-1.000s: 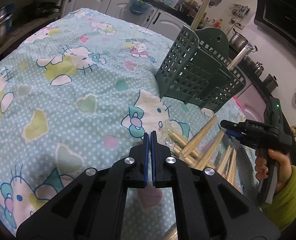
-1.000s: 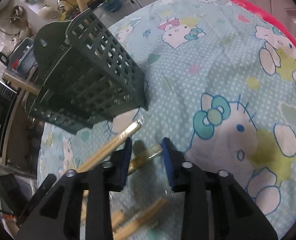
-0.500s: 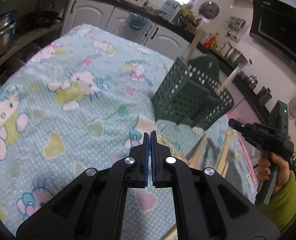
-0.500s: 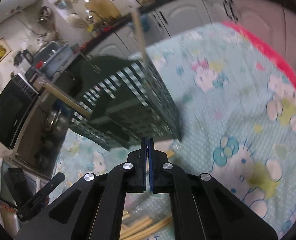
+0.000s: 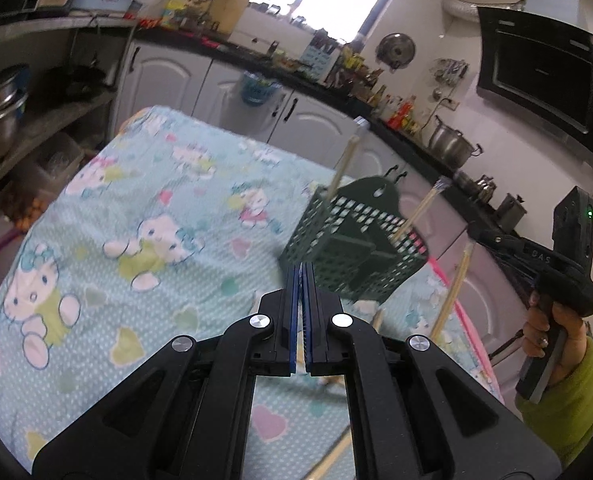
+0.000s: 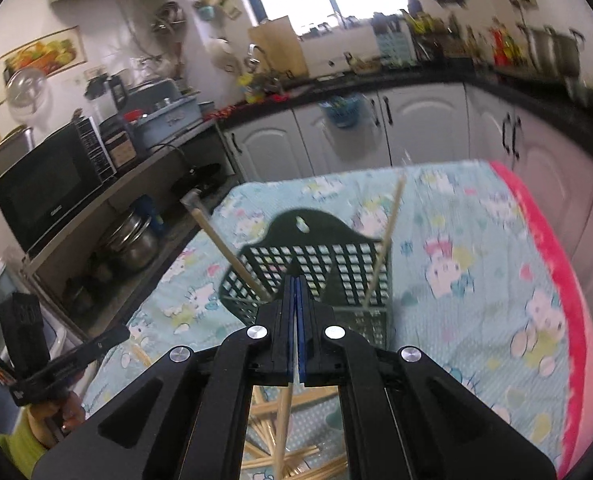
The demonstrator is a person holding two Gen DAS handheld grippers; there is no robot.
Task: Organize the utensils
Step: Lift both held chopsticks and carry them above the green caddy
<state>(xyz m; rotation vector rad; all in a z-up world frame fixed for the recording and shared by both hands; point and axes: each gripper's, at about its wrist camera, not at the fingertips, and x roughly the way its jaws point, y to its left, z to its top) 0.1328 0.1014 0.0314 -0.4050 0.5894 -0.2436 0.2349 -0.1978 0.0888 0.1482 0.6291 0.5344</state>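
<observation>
No legible text anywhere

I see the dark green holder (image 6: pixel 328 264) in the middle of my right view. It is a plastic basket with square holes in its walls and a taller back plate with a hanging hole. It stands on the cloth and looks tilted. Two pale wooden chopsticks stand in it: one (image 6: pixel 232 256) leans to the upper left, the other (image 6: pixel 384 244) leans to the upper right. One more chopstick (image 6: pixel 286 420) hangs down at the bottom centre, pinched between my right fingers. Under it, more loose chopsticks (image 6: pixel 296 466) lie crossed in a heap at the lower edge.
</observation>
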